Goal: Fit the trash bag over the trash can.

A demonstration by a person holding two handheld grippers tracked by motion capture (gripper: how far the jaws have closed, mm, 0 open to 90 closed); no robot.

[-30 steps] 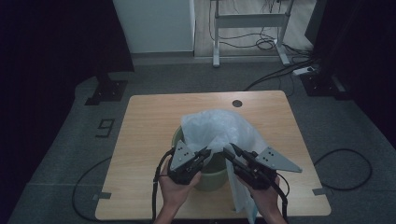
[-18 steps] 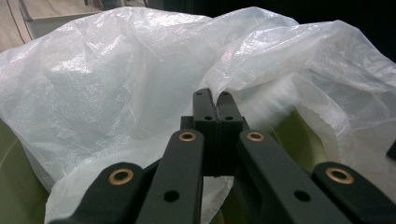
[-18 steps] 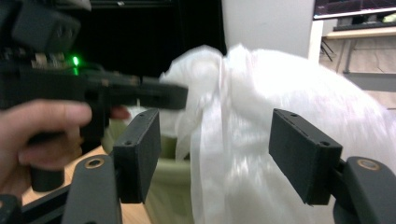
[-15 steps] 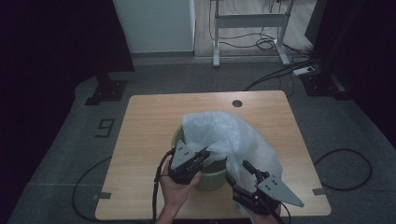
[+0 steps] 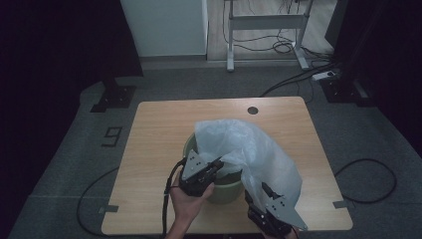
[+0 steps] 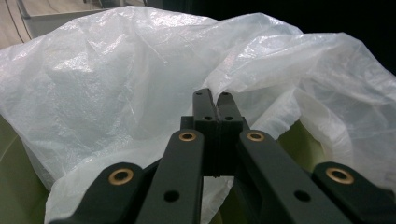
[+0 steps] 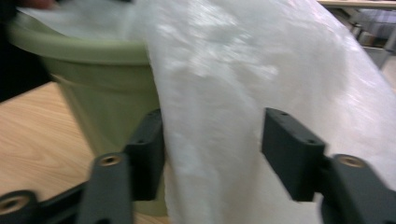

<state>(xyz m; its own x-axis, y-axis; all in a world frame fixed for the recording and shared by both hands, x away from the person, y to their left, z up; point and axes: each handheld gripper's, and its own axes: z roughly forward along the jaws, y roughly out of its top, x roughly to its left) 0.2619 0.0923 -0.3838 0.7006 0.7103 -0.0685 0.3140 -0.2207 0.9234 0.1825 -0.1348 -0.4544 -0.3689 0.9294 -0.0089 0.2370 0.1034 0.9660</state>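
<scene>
A pale green bin (image 5: 225, 192) stands near the front of the wooden table (image 5: 159, 129). A thin white plastic bag (image 5: 259, 154) billows out of it and hangs over its right side. My left gripper (image 5: 218, 164) is at the bin's near rim, shut on a fold of the bag's edge (image 6: 212, 99). The bin's inner wall (image 6: 14, 186) shows below. My right gripper (image 5: 256, 194) sits low at the bin's right. Its jaws have just been closing and stand apart with the hanging bag (image 7: 215, 116) between the pads (image 7: 149, 149), beside the bin's wall (image 7: 107, 88). I call that right gripper (image 7: 217, 140) open.
A round cable hole (image 5: 253, 110) marks the table's far side. On the floor beyond are a white cabinet (image 5: 164, 25), a metal desk frame (image 5: 263, 25), a power strip (image 5: 326, 74) and loose cables. The table's front edge is just under my hands.
My right gripper has dropped from the bin's rim toward the table's near right and opened wider. The bag has spread out to the right. The left gripper has stayed put.
</scene>
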